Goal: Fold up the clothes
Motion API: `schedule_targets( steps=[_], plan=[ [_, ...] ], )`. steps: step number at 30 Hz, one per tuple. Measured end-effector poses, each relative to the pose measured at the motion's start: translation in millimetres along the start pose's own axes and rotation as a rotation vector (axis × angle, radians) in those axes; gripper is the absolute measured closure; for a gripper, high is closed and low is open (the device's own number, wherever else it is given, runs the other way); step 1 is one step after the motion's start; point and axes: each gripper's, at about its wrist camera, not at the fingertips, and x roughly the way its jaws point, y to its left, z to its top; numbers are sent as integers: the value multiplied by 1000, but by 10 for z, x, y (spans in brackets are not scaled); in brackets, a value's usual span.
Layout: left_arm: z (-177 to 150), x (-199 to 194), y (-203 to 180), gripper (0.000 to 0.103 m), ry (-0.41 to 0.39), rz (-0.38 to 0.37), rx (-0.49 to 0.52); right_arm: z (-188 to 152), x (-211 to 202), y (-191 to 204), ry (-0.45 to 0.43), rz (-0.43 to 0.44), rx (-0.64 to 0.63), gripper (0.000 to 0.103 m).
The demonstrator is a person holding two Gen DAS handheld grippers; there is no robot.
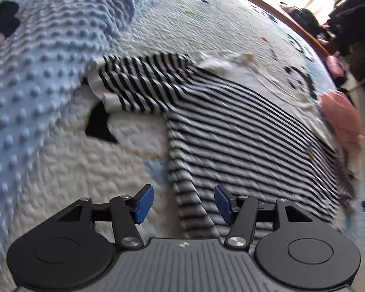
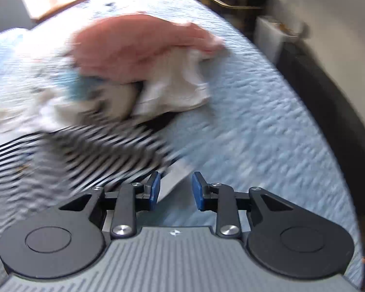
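A black-and-white striped garment (image 1: 236,131) lies spread on the bed, its sleeve (image 1: 138,85) folded across at the upper left. My left gripper (image 1: 183,203) is open and empty, hovering above the garment's near left edge. In the right wrist view the striped garment (image 2: 68,155) lies at the left. My right gripper (image 2: 176,191) is open and empty, just above the garment's white corner (image 2: 175,177). The right view is motion-blurred.
The bed has a white and pale blue textured cover (image 1: 48,170). A blue dotted blanket (image 1: 36,56) lies at the left. A pile with a pink cloth (image 2: 138,46) and a white cloth (image 2: 177,90) lies beyond the garment. The bed's edge (image 2: 316,102) drops off at the right.
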Motion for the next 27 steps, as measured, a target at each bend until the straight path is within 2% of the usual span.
schedule_targets(
  steps=[2,4,6,9,12,14,16,17,18,19,21,24,27],
  plan=[
    [-165,-68,-9,42,42,-38,5,-311,-176,97,60,133,6,72],
    [-359,-89,7,41,84,-77,-10,-672,-259,201,139,227,45,71],
    [-559,-56,43,40,125,-110,-23,-1019,-282,301,196,281,97,70],
    [-794,17,39,40,155,-163,49,-1466,-286,406,232,351,156,70],
    [-980,83,44,40,160,-217,126,-1788,-341,526,199,399,139,66],
    [-1062,100,63,41,147,-250,148,-1928,-377,614,172,379,102,58],
    [-1117,99,92,42,125,-283,152,-2002,-391,695,141,365,91,58],
    [-1130,99,126,50,124,-306,140,-2029,-404,721,126,369,96,59],
    [-1145,98,160,64,123,-326,129,-2044,-389,753,114,380,106,60],
    [-1170,99,191,69,121,-328,123,-2057,-372,774,102,389,117,61],
    [-1221,100,254,82,116,-334,112,-2074,-328,741,84,406,138,72],
    [-1324,65,307,89,94,-328,94,-2108,-273,680,57,425,177,81],
    [-1445,10,315,93,73,-308,63,-2151,-254,558,47,456,267,84]
  ],
)
